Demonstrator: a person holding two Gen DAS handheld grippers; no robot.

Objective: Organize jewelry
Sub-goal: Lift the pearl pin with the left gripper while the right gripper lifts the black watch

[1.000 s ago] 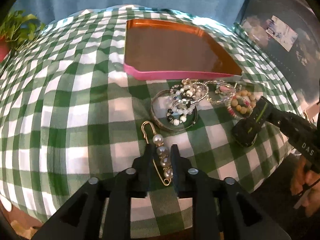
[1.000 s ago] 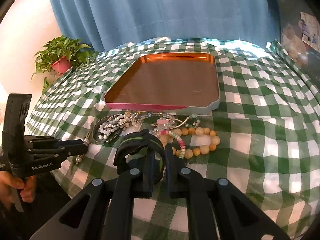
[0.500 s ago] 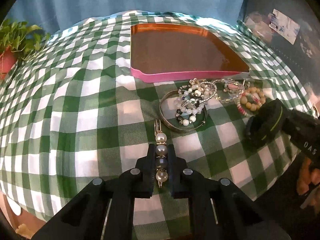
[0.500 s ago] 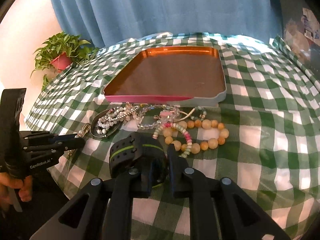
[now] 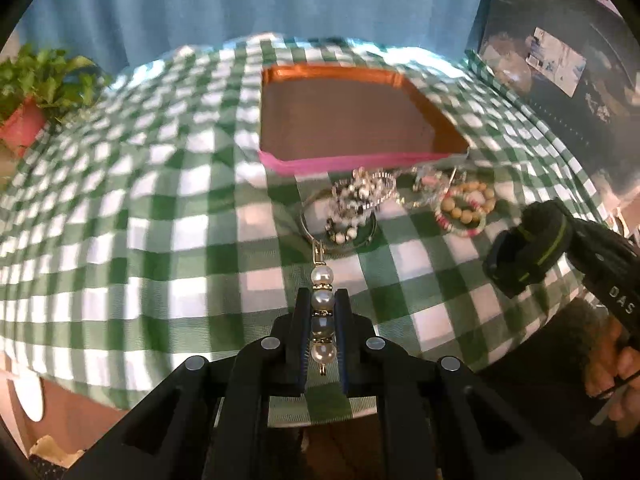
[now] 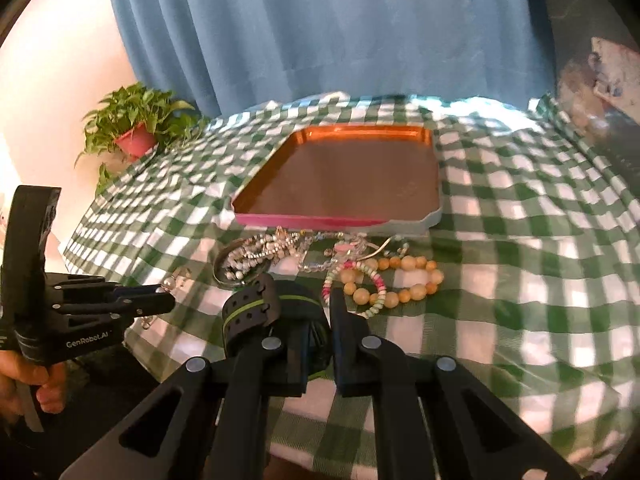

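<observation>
Ahead, bare tray (image 5: 352, 120) beyond jewelry heap (image 5: 400, 204), cloth (image 5: 160, 220) leftward.

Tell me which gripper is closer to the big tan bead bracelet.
Right. The right gripper, holding the black wristband, sits just in front of the tan bead bracelet; the left gripper, holding the pearl pin, is farther off, beyond the bangle pile.

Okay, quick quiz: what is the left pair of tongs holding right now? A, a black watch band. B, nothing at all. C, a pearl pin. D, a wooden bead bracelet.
C: in the left wrist view the left tongs are shut on the pearl pin, with its pearls lined up between the fingers, above the checkered cloth.
</observation>
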